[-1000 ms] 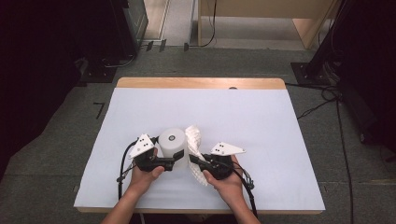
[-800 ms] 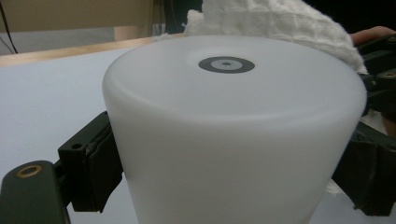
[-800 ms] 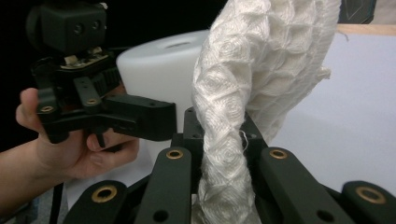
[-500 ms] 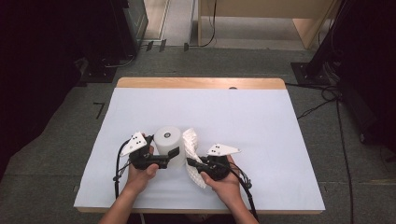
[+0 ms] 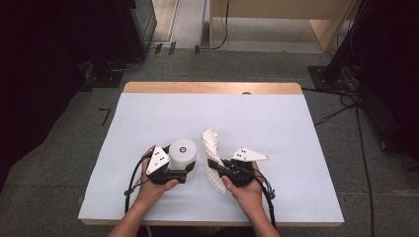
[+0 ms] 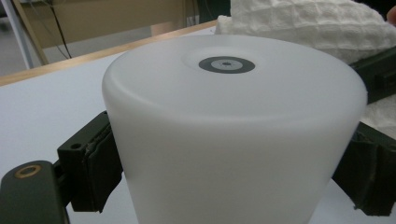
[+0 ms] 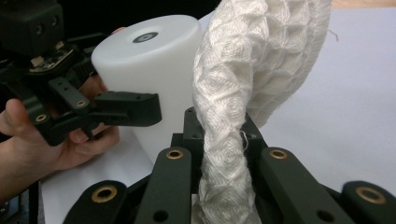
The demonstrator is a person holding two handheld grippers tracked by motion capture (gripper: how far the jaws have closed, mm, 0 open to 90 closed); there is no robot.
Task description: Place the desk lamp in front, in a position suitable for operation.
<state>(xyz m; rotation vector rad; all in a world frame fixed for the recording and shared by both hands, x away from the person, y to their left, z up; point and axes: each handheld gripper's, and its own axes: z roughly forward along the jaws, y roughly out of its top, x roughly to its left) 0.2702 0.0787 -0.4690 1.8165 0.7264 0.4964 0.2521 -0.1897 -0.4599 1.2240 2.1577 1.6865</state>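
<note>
Item one: a white cylinder [image 5: 182,155], smooth, matte and slightly translucent plastic, with a rounded top edge and a small grey ring mark at the centre of its flat top. I saw it standing upright on the table [image 5: 296,138], near the front edge and left of the middle. My left gripper [image 5: 184,174] had its black jaws set against opposite sides of the cylinder, the pads [image 6: 100,158] pressed to its wall. In the left gripper view the cylinder's base was cut off by the bottom of the frame, so I could not make out where it met the table.

Item two: a white cloth [image 5: 212,148], waffle-textured, soft and bunched into a thick twisted strip. My right gripper [image 5: 215,165] had its jaws pressed together on it, pinching it, and the cloth rose out of the jaws just beside the cylinder. Whether cloth and cylinder touched I could not tell. The lower end of the cloth was hidden behind the gripper's linkage in the right gripper view.

Item three: the table surface, a plain pale sheet with a wooden strip along its far edge.
</note>
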